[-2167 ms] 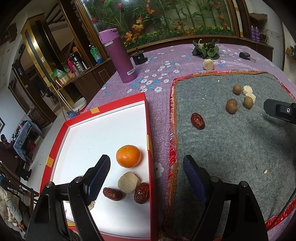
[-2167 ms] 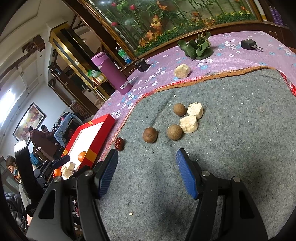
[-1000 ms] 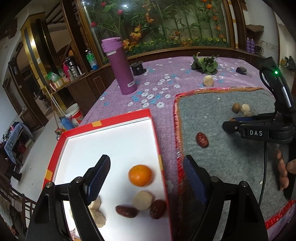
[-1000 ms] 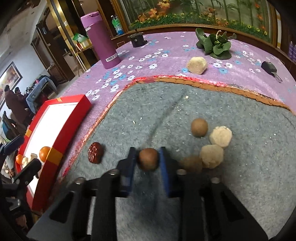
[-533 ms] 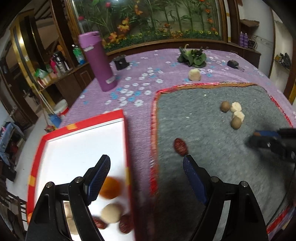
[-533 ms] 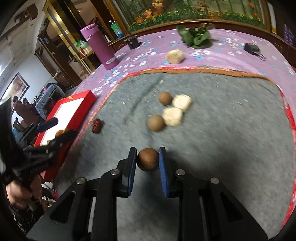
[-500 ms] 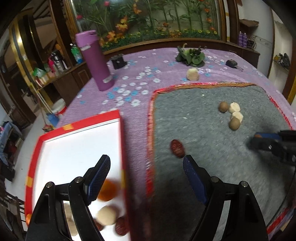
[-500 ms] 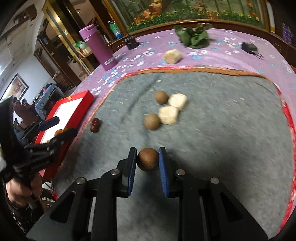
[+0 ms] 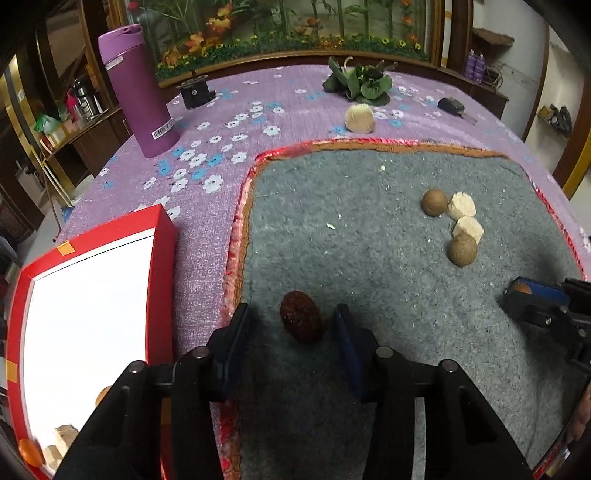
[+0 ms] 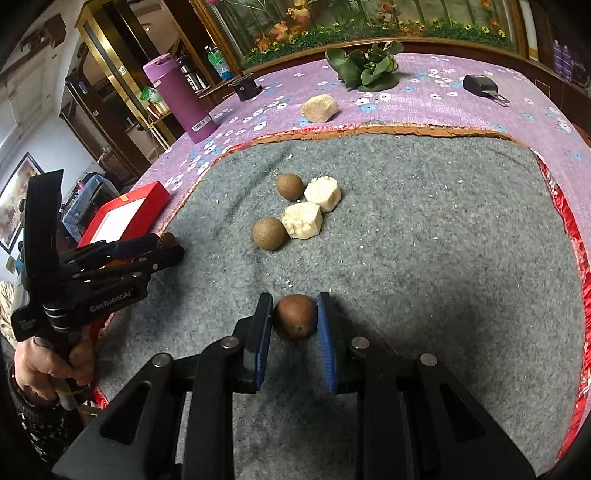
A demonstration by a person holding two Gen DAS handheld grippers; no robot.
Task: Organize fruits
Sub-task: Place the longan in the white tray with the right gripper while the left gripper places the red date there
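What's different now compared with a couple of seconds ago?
The right claw closed on a round brown fruit and lifted it away from the cluster. The left claw swung from over the red tray to straddle the red date, open. The other pieces on the grey mat stayed put.

Beyond my table's far edge runs a long flower-painting panel (image 9: 288, 26); dark wooden shelving (image 10: 110, 96) lines the left, a framed picture (image 10: 14, 199) hangs there.
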